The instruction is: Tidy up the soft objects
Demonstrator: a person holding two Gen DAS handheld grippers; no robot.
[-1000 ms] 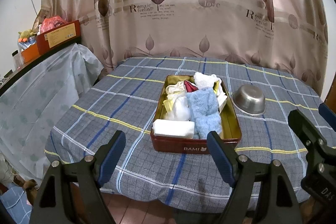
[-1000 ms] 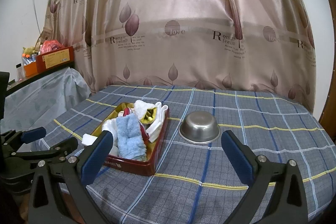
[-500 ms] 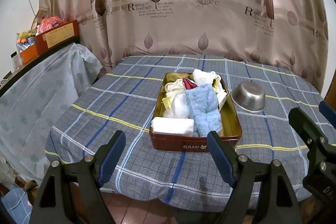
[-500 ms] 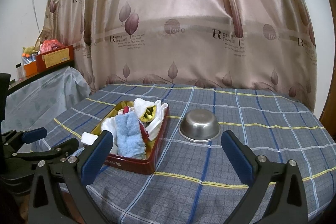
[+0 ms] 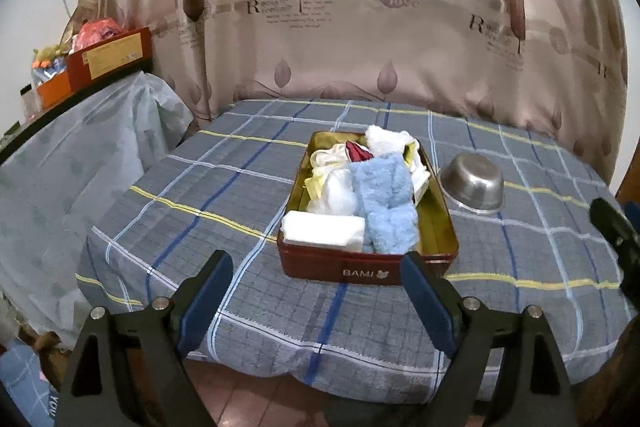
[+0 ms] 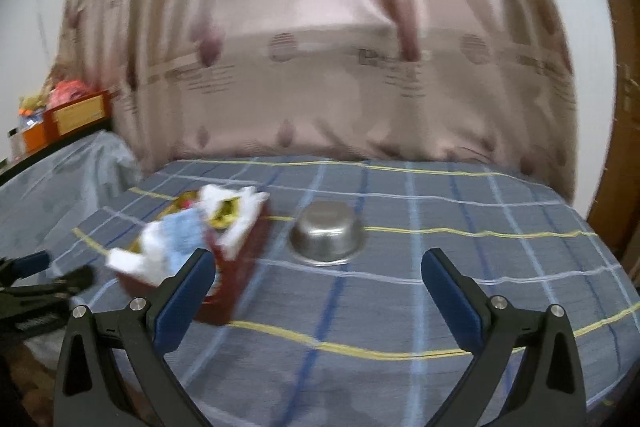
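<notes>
A red tin sits mid-table on the plaid cloth, packed with soft things: a fluffy blue towel, a folded white cloth at its seven o'clock, more white pieces behind. A steel bowl lies upside down at the tin's three o'clock, just beside it. The left gripper is opening, nothing between its jaws. The right gripper stands spread and empty.

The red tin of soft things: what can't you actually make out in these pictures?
- Right wrist view: motion blur smears the red tin and its cloths.
- Left wrist view: blue towel covers whatever lies beneath it.
- Steel bowl: upside down, inside hidden.
- Curtain lettering: too small.
</notes>
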